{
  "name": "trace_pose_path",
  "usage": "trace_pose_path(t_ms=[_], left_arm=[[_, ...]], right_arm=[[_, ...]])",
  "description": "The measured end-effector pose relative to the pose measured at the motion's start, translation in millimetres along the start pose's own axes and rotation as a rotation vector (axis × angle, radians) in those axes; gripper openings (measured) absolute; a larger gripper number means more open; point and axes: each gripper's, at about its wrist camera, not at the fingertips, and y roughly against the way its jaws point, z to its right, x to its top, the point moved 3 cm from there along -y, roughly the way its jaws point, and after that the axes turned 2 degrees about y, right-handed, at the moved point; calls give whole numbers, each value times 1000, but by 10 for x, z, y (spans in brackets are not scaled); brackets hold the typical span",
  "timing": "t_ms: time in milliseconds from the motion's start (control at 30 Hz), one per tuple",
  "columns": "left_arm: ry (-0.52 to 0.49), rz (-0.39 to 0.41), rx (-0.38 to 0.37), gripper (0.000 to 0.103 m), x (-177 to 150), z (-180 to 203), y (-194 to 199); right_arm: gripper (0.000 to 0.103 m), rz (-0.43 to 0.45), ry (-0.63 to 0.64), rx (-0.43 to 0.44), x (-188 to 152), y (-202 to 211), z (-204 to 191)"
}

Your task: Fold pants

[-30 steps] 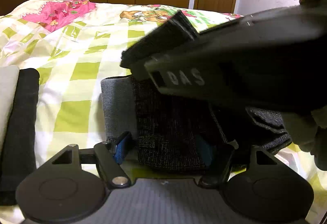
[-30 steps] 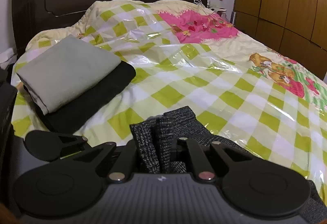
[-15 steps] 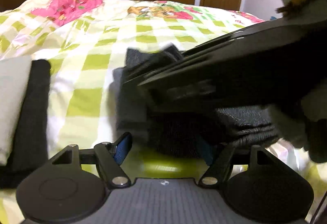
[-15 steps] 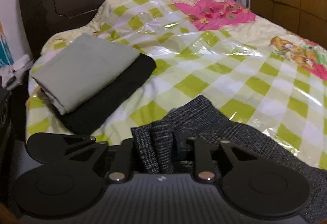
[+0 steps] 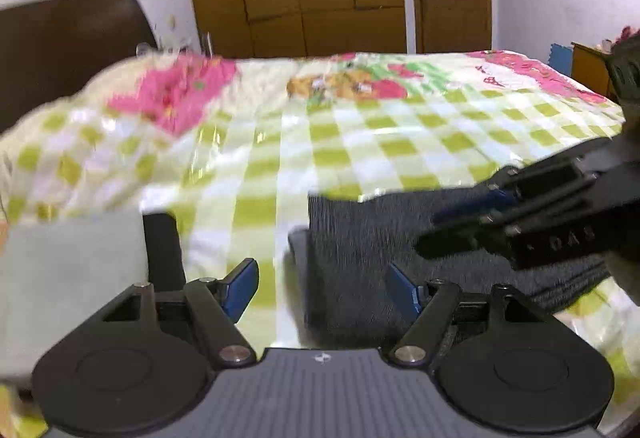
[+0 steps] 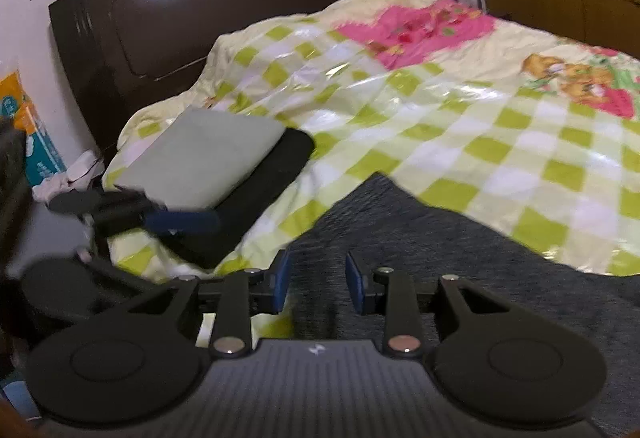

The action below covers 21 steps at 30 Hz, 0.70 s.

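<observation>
Right gripper (image 6: 316,280) no longer pinches the grey pants (image 6: 460,258): jaws opening, nothing between the pads. Pants now lie flat, folded, on the bed (image 6: 500,142). Left gripper (image 5: 322,288) has lifted, released, empty (wide apart). Count: one grey pants, two other folded garments stacked (image 6: 216,162), two grippers.
</observation>
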Motion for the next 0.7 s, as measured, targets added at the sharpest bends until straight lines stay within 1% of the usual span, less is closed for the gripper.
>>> trace_pose_path(t_ms=[67,133,167,267,333,400,467,533,567,633,700], left_arm=[[-11,8,-9,82,91,70,19],[-24,-3,-36,82,108,170,-5],[-36,-13,-51,82,128,251,-98],[-50,-43,-110,82,99,475,-304],[-66,-67,-126,82,102,646,-498],[-80,-68,-142,82,128,798,-633],[-99,-79,-143,82,160,905,-765],[-132,-130,-112,82,143,990,-1000],[-139,-157,-100,83,112,1006,-1086],[-150,-174,-102,87,63,1035,-1196],[-162,-183,-93,87,80,1069,-1191]], right_arm=[[33,16,-13,-16,-24,112,89],[34,29,-30,-35,-78,244,202],[34,33,-37,-55,-104,296,260],[34,37,-76,-134,-207,456,479],[34,27,-97,-210,-286,556,642],[34,-5,-100,-325,-383,660,815],[34,-60,-113,-427,-480,716,1002],[34,-111,-163,-507,-608,757,1230],[34,-135,-181,-539,-666,761,1318],[34,-177,-230,-595,-798,750,1503],[34,-180,-251,-601,-898,786,1598]])
